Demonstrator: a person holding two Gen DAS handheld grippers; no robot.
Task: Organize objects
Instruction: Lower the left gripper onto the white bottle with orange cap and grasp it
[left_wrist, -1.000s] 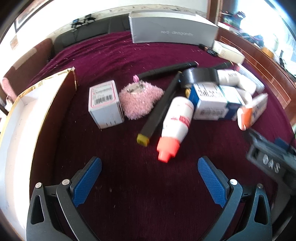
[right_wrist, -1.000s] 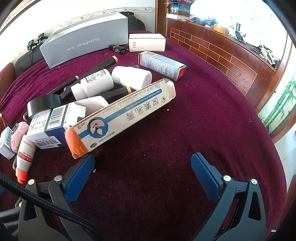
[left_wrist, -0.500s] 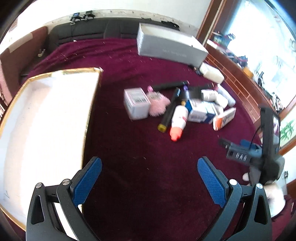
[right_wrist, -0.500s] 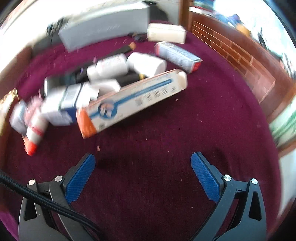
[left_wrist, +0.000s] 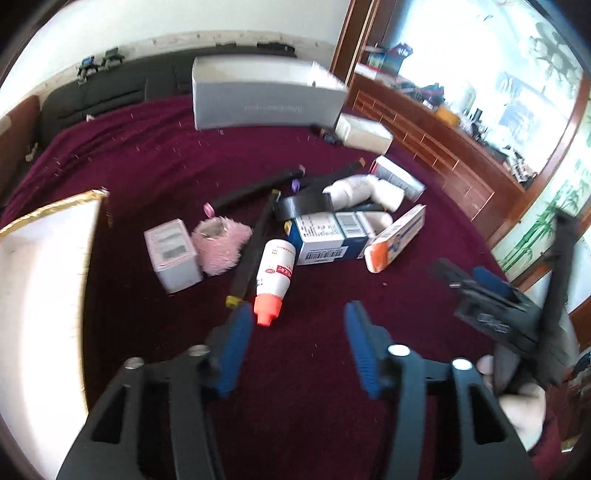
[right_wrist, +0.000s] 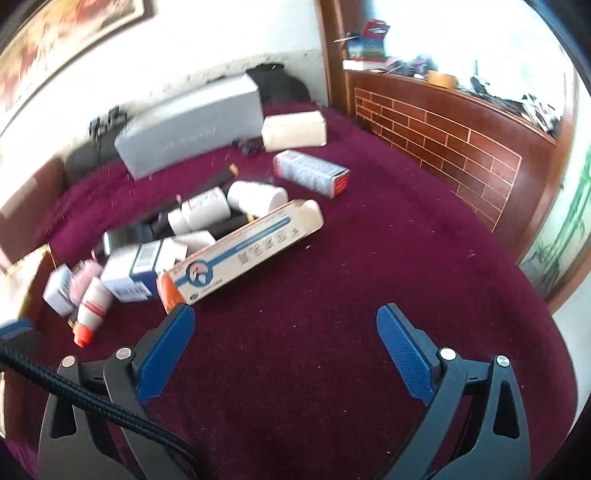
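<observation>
- The pile of objects (left_wrist: 325, 229) sits in the middle of the maroon desk (left_wrist: 303, 398), all jumbled: a white bottle with an orange cap (left_wrist: 275, 273), a blue-and-white carton (left_wrist: 325, 240), a long box with an orange end (right_wrist: 240, 254), a pink fluffy thing (left_wrist: 221, 243) and a small white box (left_wrist: 171, 249).
- Off to the left, my white tray with the gold rim (left_wrist: 40, 295) looks bare in the part I can see, so by my reckoning nothing is sorted yet and the whole heap is left.
- My left gripper (left_wrist: 297, 339) has just been closing; its jaws stand narrowed with only cloth between them, gripping nothing, just short of the orange cap.
- My right gripper (right_wrist: 284, 347) is spread wide and empty, its left pad just beside the long box's orange end.
- Likely next: pick one item and carry it to the tray.
</observation>
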